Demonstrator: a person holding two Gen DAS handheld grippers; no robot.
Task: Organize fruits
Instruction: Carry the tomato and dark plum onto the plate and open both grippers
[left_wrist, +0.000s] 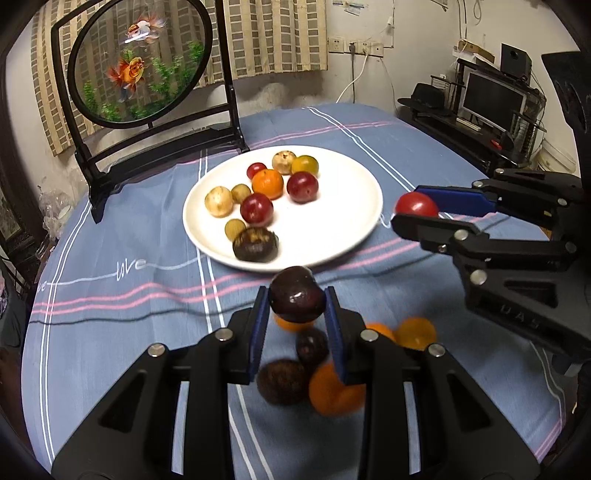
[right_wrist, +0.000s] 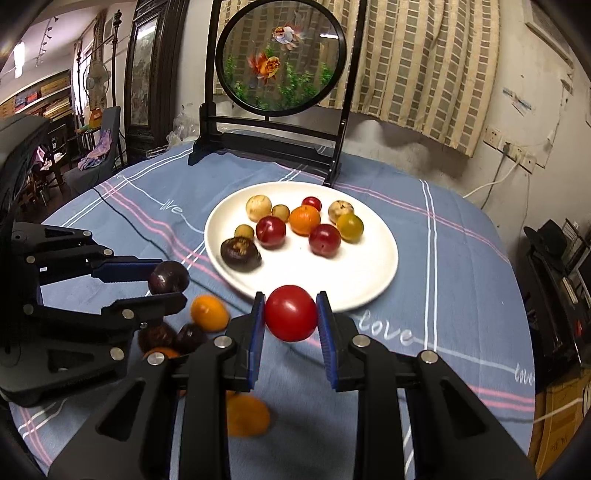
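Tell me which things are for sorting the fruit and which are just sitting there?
For the job:
- dark plum in the left gripper
- red tomato in the right gripper
- white plate holding fruit
- loose oranges and dark fruits on the cloth

Just sitting there:
- goldfish screen
- curtain
- wall sockets
- monitor

A white plate (right_wrist: 373, 266) sits on a blue-grey tablecloth (right_wrist: 461, 258) patterned with white and pink stripes and white "love" lettering. On the plate, red, orange, tan and yellow-green fruits cluster toward 12 o'clock, with a dark brown one at 7 o'clock. Black grippers with blue pads: the left gripper (left_wrist: 297, 301) grips a dark purple plum (left_wrist: 297, 294), the right gripper (right_wrist: 290, 314) a bright red tomato (right_wrist: 290, 312).
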